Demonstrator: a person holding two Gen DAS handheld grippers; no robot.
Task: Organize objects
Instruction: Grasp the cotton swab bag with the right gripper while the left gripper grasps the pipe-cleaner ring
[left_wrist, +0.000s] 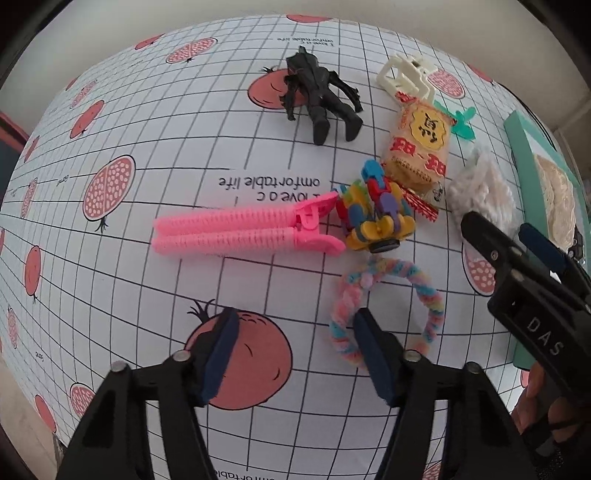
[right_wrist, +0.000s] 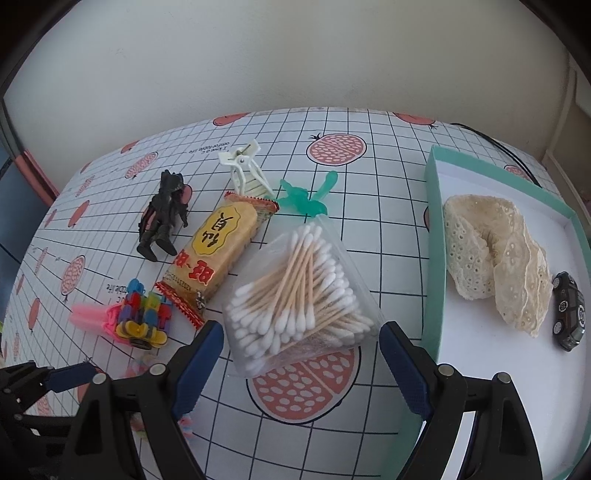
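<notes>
My left gripper (left_wrist: 295, 332) is open and low over the tablecloth. Its right finger overlaps a pastel fuzzy ring (left_wrist: 388, 306), and nothing sits between the fingers. Beyond the ring lie a pink hair roller clip (left_wrist: 240, 232), a multicoloured toy (left_wrist: 376, 210), a snack packet (left_wrist: 417, 147), a black figure (left_wrist: 317, 96), a white claw clip (left_wrist: 406, 75) and a teal clip (left_wrist: 463, 122). My right gripper (right_wrist: 301, 332) is open, its fingers flanking the near end of a bag of cotton swabs (right_wrist: 295, 288). I cannot tell whether they touch it.
A teal box (right_wrist: 430, 221) at the right holds a cream lace scrunchie (right_wrist: 495, 254) and a small black toy car (right_wrist: 569, 310). The right gripper (left_wrist: 496, 227) stands close to my left one. A wall lies behind the table's far edge.
</notes>
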